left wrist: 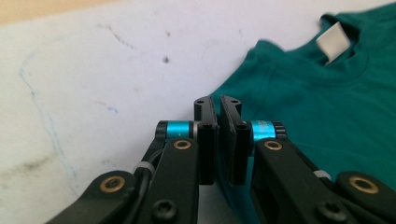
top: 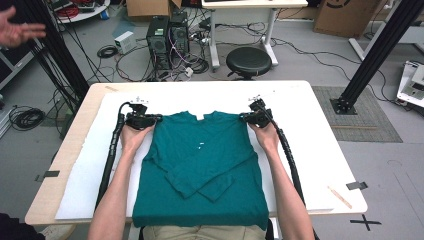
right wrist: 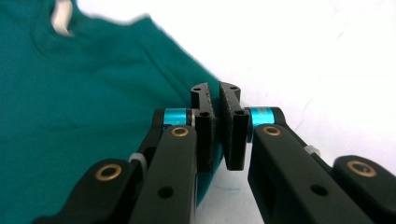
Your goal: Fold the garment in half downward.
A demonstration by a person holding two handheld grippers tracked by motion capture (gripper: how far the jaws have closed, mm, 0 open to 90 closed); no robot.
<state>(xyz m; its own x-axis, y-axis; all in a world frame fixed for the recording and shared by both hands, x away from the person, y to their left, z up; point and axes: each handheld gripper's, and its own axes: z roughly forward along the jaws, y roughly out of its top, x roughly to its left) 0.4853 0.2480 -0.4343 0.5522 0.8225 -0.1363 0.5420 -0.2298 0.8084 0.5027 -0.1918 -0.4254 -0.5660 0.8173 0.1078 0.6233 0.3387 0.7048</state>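
Lying flat on the table (top: 320, 150), front up, the teal shirt (top: 200, 165) has its sleeves folded in across the body and its hem hanging over the near edge (a white label shows at the collar). The left tongs (top: 148, 119) pinch the left shoulder edge; the right tongs (top: 248, 117) are clamped on the right shoulder edge. A white sheet (top: 90, 170) covers the wooden top. Beyond stand a black stool (top: 248, 61), two computer towers (top: 167, 40) and loose cables on grey floor.
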